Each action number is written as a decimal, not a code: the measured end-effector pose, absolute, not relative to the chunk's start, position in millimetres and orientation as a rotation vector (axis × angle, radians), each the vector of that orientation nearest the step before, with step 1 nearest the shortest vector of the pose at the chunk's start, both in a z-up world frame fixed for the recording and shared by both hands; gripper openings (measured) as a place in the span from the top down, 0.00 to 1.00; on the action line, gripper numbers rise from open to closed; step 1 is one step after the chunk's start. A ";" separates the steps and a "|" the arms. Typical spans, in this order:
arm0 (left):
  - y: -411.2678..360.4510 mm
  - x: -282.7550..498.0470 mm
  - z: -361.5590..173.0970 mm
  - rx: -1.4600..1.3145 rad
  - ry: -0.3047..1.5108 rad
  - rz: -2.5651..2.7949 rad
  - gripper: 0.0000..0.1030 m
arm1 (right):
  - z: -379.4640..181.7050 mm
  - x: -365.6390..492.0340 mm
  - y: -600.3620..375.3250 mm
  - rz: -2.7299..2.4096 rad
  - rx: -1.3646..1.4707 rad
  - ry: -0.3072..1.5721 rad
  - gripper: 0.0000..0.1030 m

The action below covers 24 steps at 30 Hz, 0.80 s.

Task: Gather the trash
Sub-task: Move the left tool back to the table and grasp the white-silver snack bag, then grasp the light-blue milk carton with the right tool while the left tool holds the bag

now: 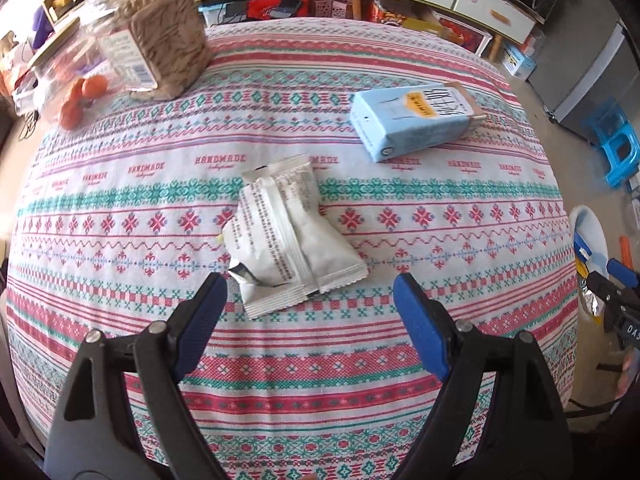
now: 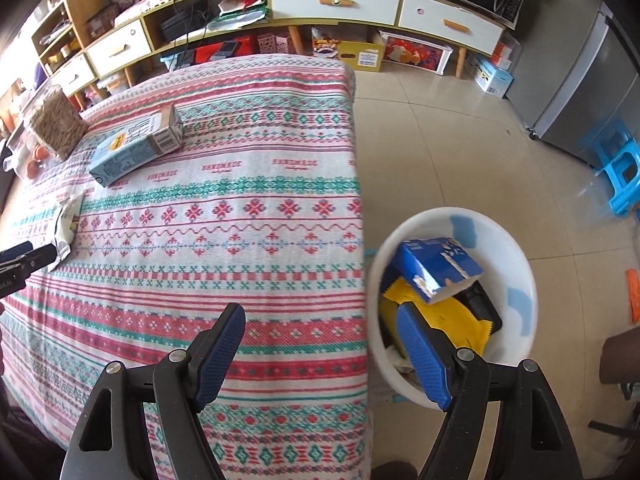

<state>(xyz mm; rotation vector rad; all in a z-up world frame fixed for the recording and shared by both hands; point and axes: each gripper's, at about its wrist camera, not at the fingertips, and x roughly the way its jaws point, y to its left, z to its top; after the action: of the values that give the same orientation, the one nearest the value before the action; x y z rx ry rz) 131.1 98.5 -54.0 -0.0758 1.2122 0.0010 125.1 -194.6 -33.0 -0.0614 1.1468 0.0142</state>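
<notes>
A crumpled white snack wrapper (image 1: 286, 240) lies on the patterned tablecloth (image 1: 120, 208); it also shows in the right wrist view (image 2: 66, 226). My left gripper (image 1: 310, 286) is open just in front of it, empty. A light blue carton (image 1: 412, 120) lies on its side farther back; the right wrist view shows it too (image 2: 136, 148). My right gripper (image 2: 320, 316) is open and empty over the table's right edge. Beside it on the floor, a white bin (image 2: 516, 264) holds a blue box (image 2: 436, 264) and yellow wrapper (image 2: 460, 320).
A clear jar of snack sticks (image 1: 160, 36) and a clear container of orange fruits (image 1: 80, 96) stand at the back left of the table. A low cabinet (image 2: 332, 0) lines the far wall. A blue stool (image 2: 624, 172) and a grey fridge (image 2: 580, 92) stand at right.
</notes>
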 end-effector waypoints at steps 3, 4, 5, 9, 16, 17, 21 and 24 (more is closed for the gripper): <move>112.2 137.8 -59.9 -0.146 1.227 0.022 0.17 | -36.8 131.9 -181.4 0.023 -0.070 1.153 0.23; 114.8 140.1 -60.8 -0.167 1.229 0.023 0.17 | -37.7 133.9 -177.6 0.026 -0.070 1.154 0.23; 118.5 145.3 -62.6 -0.190 1.230 0.024 0.17 | -38.3 135.1 -175.0 0.028 -0.070 1.154 0.23; 124.8 160.5 -70.3 -0.232 1.222 0.059 0.17 | -40.3 142.5 -159.7 0.041 -0.066 1.152 0.22; 119.6 167.6 -81.7 -0.168 1.213 0.131 0.34 | -44.0 153.0 -139.4 0.058 -0.073 1.151 0.22; 118.4 167.1 -81.2 -0.143 1.210 0.123 0.38 | -44.7 155.1 -136.8 0.058 -0.074 1.152 0.22; 117.3 159.7 -76.3 -0.114 1.208 0.072 0.47 | -44.3 166.4 -124.0 0.066 -0.019 1.175 0.22; 124.5 150.2 -68.6 -0.133 1.204 0.026 0.55 | -42.3 174.0 -113.7 0.085 0.047 1.198 0.21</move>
<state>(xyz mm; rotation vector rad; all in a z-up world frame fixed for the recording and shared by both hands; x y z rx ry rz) 150.2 124.5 -68.6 -0.1325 1.2038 0.0261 174.0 -113.7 -42.3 0.0473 1.1978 0.0845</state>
